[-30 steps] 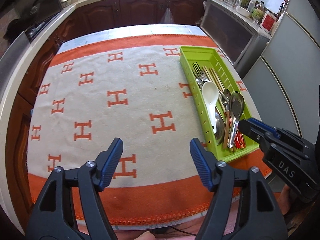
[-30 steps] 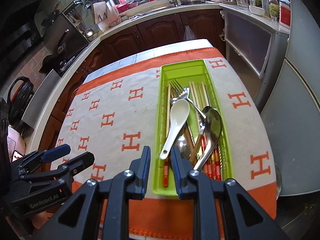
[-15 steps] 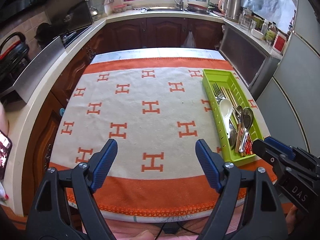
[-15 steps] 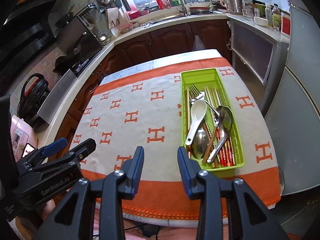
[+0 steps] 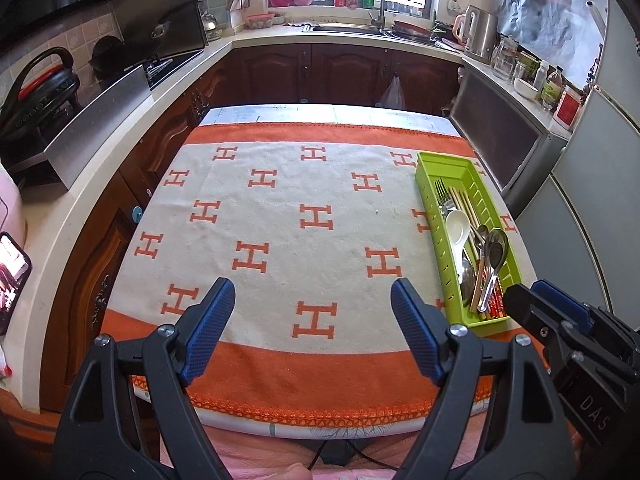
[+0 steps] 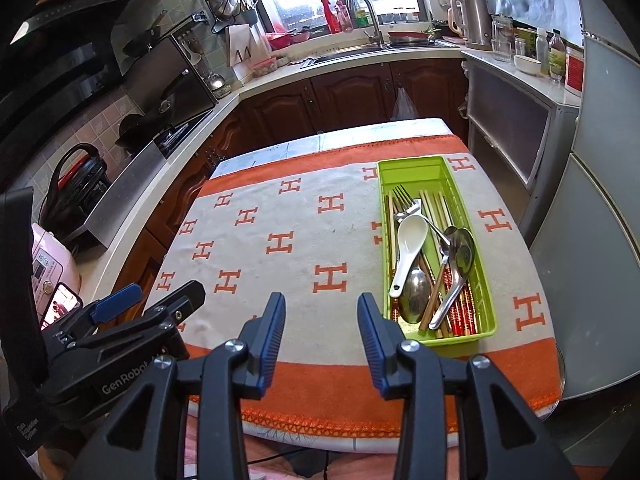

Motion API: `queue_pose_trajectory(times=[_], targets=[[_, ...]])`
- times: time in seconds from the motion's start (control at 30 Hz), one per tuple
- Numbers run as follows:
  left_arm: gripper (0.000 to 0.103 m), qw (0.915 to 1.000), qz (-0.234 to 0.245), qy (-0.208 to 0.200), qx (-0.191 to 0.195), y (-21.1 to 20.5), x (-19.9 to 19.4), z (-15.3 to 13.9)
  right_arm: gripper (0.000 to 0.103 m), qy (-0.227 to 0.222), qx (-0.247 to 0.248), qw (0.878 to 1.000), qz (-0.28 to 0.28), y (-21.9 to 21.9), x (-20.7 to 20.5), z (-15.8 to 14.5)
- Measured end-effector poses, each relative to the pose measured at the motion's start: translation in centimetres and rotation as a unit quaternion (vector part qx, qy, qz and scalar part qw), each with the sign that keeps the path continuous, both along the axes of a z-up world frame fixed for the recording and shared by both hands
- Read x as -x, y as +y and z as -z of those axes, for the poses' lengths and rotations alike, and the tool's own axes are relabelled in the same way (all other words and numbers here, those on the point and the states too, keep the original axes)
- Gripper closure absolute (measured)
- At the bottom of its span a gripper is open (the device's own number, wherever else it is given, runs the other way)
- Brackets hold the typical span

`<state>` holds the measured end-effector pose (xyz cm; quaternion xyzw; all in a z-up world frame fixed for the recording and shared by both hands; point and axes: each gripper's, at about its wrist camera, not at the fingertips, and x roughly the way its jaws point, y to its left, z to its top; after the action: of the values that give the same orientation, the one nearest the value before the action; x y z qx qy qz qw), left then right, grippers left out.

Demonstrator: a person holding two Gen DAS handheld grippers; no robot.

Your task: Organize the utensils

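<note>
Kitchen w/ dark wood cabinets, sink under the window; the worktop [image 5: 256, 114] wore a cream cloth [image 5: 280, 240] w/ orange H marks. Green tray [image 6: 486, 292] sat at its right side, holding all the utensils in a loose pile: white spoon [image 6: 408, 248] on top, steel spoons [image 6: 460, 256], fork [image 6: 402, 200], chopsticks [image 6: 434, 204] under.

Left gripper [image 5: 310, 332] hung wide open over the near cloth edge, empty. Right gripper [image 6: 322, 334] also open, empty, just left of the tray's near end.

White spoon looked ceramic, so brittle & slick; I'd take its handle. Steel ones thin, stiff, prob. slippery. Chopsticks light, would roll.
</note>
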<state>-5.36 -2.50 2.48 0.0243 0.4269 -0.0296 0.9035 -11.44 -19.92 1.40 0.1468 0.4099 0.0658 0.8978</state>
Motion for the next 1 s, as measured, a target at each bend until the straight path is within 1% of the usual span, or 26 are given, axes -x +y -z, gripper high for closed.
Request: queue_pose_trajectory(times=[0.3,1.0], targets=[[0.024,0.9999,0.001,-0.011,-0.006,-0.06,0.35,-0.43,0.065,-0.004,-0.001,1.000,-0.002,0.37,0.02,-0.14],[0.024,0.9999,0.004,-0.009,-0.007,-0.10,0.55,-0.19,0.065,-0.008,-0.003,1.000,-0.003,0.74,0.09,-0.20]])
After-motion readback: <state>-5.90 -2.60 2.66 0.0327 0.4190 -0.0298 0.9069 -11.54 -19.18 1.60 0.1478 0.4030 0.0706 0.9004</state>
